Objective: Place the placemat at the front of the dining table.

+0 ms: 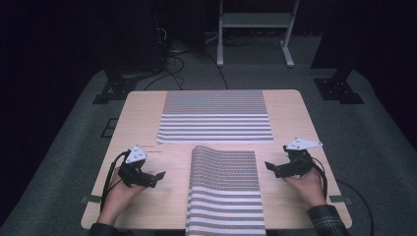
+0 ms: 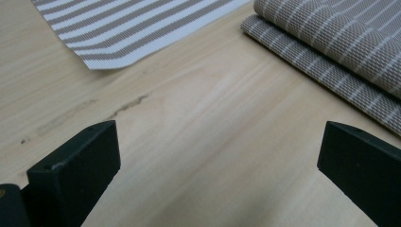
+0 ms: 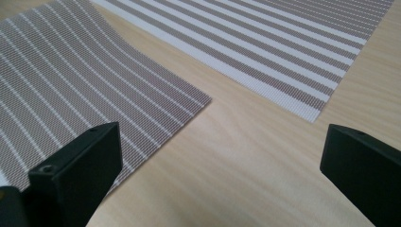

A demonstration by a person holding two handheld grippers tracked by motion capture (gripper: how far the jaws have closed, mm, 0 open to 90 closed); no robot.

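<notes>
Two striped woven placemats lie on the wooden table. The far placemat lies flat across the middle back. The near placemat runs front to back, folded over at its far end with a rounded fold. My left gripper rests open on the bare wood left of the near placemat, jaws wide apart with nothing between them. My right gripper is open just right of the near placemat, beside its corner, holding nothing. The far placemat's corners appear in the gripper views.
A person's hands hold both grippers from the table's front edge. Cables trail from each gripper. Beyond the table stand dark stand bases, floor cables and a white frame on grey carpet.
</notes>
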